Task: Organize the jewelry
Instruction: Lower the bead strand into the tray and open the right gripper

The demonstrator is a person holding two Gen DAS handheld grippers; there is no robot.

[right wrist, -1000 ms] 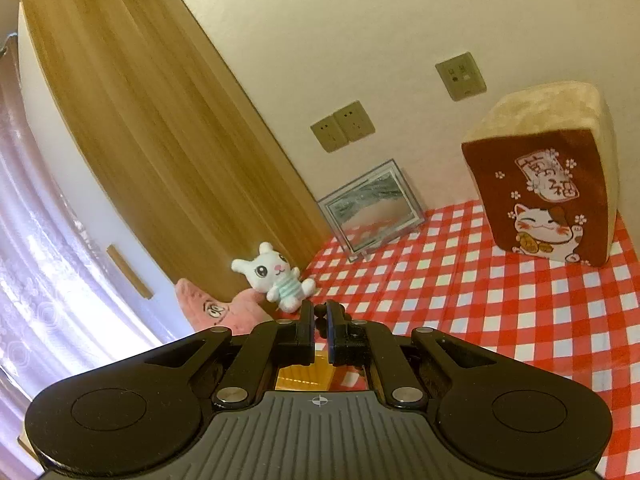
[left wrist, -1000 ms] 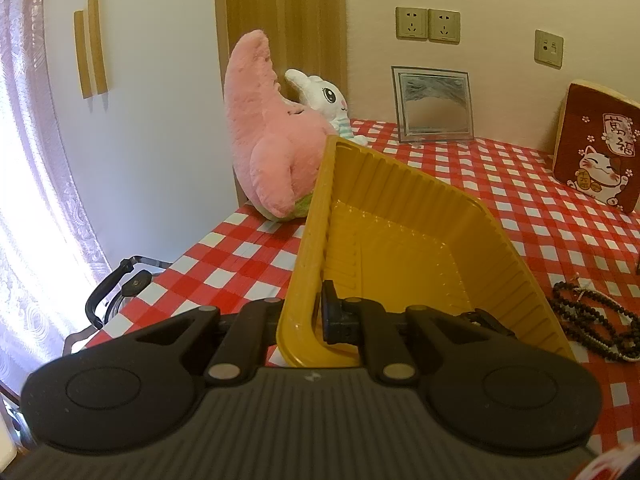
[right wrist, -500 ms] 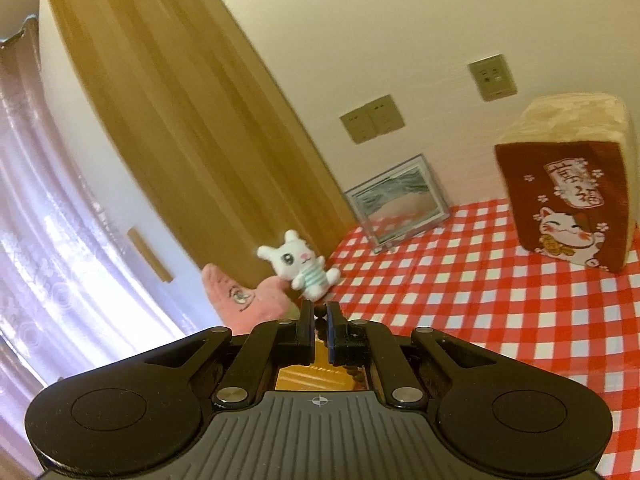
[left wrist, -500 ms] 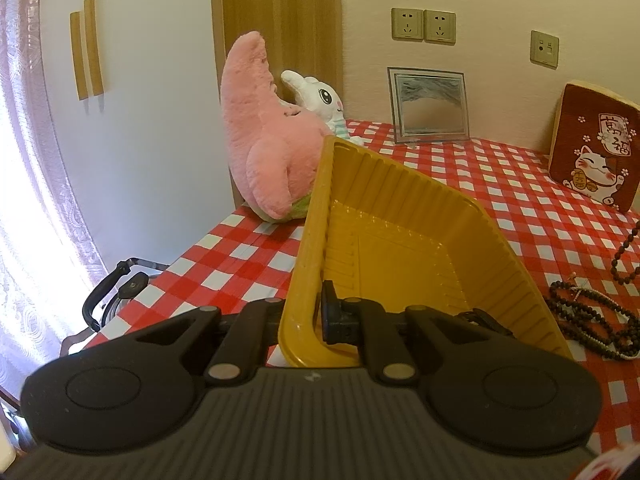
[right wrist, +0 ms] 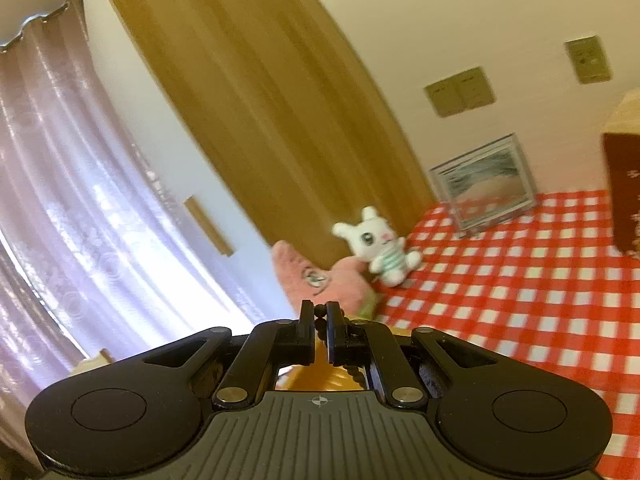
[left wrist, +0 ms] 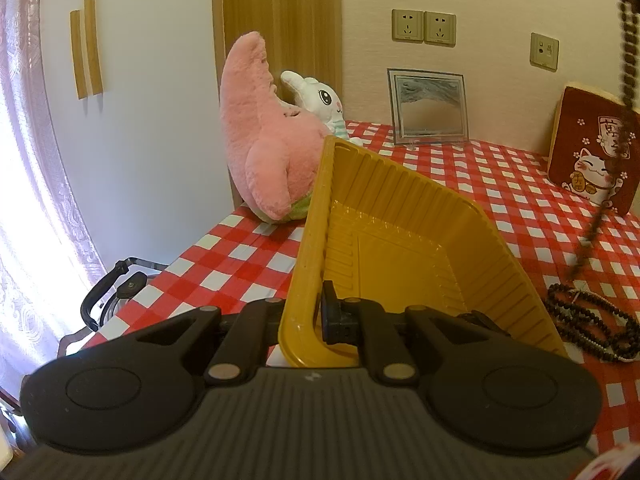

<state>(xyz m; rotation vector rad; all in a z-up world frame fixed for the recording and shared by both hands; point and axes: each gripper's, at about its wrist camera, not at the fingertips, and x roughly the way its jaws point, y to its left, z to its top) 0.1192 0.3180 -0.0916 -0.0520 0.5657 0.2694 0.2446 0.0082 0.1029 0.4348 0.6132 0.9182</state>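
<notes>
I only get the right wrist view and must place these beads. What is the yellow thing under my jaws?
Observer: A tray, tilted up; the left gripper is shut on its near rim.
Operator: Where does my strand hang?
Observer: The bead strand dangles right of the tray, outside it.
Operator: More jewelry left?
Observer: A heap of dark beads lies on the checked cloth beside the tray.
</notes>
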